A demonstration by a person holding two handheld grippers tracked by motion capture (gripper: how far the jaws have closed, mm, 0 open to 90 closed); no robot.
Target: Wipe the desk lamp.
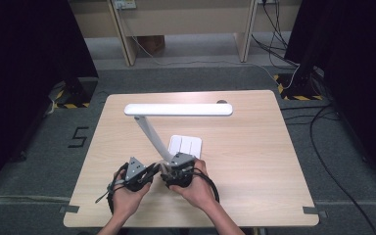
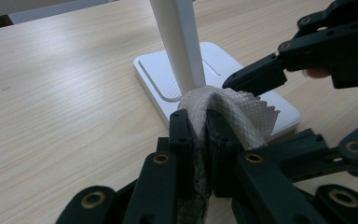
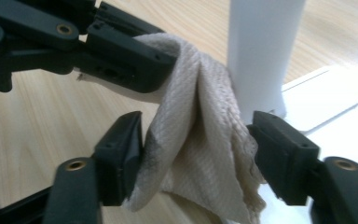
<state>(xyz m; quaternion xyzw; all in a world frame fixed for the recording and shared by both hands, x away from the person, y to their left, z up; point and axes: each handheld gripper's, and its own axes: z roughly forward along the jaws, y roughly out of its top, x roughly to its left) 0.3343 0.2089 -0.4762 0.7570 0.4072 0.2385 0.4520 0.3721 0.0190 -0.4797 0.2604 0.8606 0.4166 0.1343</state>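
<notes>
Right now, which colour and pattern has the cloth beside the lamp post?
Off-white cloth with a woven diamond pattern and dark smudges; the right gripper view shows it best.

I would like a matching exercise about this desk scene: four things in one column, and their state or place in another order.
Things:
1. left claw
2. right claw
3. cloth
4. lamp base

States:
a. flat on the table, white
b. open, around the cloth
c. shut on the cloth
d. touching the lamp's stem

Pairs: 1-c, 2-b, 3-d, 4-a
</notes>
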